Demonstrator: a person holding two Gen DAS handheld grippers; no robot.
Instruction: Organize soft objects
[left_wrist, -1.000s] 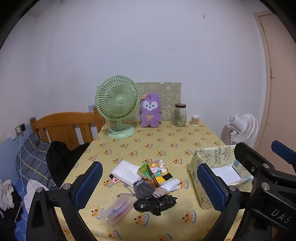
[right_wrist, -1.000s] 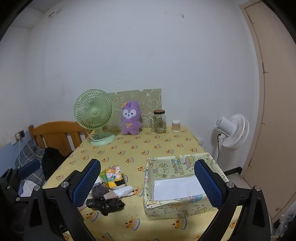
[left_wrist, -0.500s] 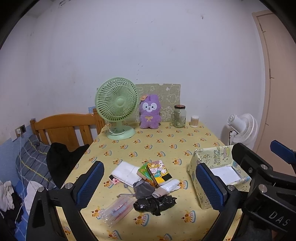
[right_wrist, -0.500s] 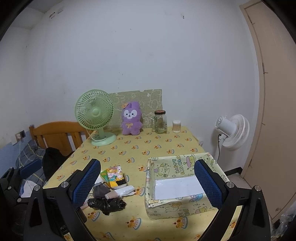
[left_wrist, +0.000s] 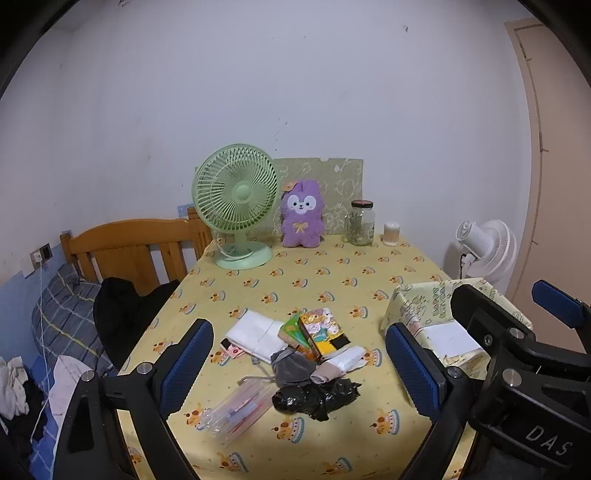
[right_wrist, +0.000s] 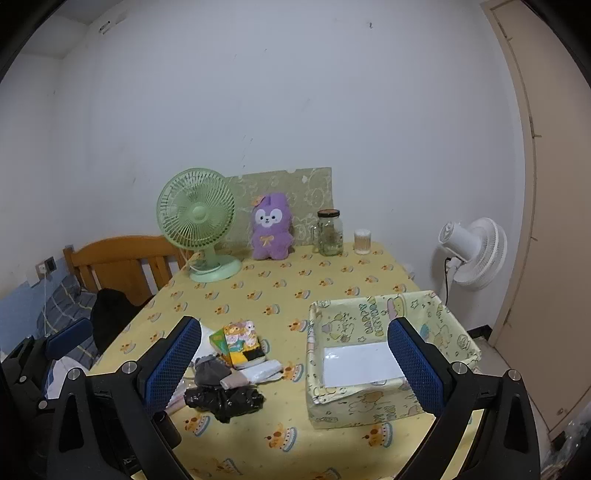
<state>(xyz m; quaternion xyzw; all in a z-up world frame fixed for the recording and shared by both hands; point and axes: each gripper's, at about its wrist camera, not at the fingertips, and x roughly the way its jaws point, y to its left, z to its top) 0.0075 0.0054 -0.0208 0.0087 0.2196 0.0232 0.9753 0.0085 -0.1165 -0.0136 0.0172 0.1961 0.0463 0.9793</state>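
A pile of small things lies on the yellow tablecloth (left_wrist: 332, 273): a crumpled black plastic bag (left_wrist: 317, 397), a grey pouch (left_wrist: 291, 369), a white roll (left_wrist: 340, 363), a folded white cloth (left_wrist: 255, 332) and colourful tissue packs (left_wrist: 319, 332). A patterned box (right_wrist: 369, 404) with a white floor stands to their right. My left gripper (left_wrist: 298, 328) hangs in front of the pile, its jaws wide and closing slowly with nothing between them. My right gripper (right_wrist: 294, 325) is open and empty, framing the gap between pile and box.
A green desk fan (left_wrist: 236, 206), a purple plush rabbit (left_wrist: 301, 214), a glass jar (left_wrist: 362, 223) and a small cup (left_wrist: 390, 234) line the back edge. A clear pencil bag (left_wrist: 236, 410) lies near the front. A wooden chair (left_wrist: 129, 251) with dark clothes stands left, a white fan (right_wrist: 472, 251) right.
The left gripper's blue pads have drawn slightly closer together. Both views have barely shifted, and nothing on the table has moved.
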